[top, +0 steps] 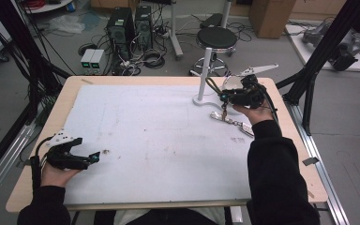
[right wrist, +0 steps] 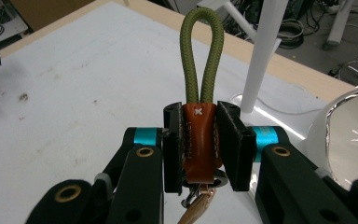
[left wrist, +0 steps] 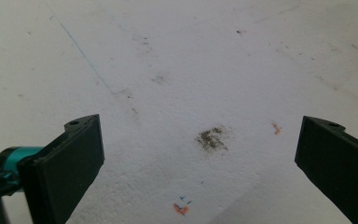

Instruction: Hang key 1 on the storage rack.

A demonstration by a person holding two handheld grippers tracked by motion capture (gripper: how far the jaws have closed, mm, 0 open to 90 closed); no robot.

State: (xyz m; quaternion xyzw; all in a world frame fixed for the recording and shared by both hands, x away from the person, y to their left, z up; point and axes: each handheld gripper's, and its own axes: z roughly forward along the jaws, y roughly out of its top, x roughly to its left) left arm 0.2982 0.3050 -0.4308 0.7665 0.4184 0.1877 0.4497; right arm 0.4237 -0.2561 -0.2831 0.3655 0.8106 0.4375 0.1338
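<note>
While my right tongs point(right wrist: 200, 147) clamp the brown leather tab of a keychain point(right wrist: 199, 140), its olive cord loop point(right wrist: 201, 51) stands up above the jaws at the centre of the right gripper view, with a metal clip dangling beneath. From the high view this sits at the upper right of the frame, just beside the white stand point(top: 205, 75) on the desk point(top: 168, 79). My left tongs point(top: 86, 158) rest at the lower left with jaws spread wide, nothing between them, over the stained white mat point(left wrist: 177, 70).
</note>
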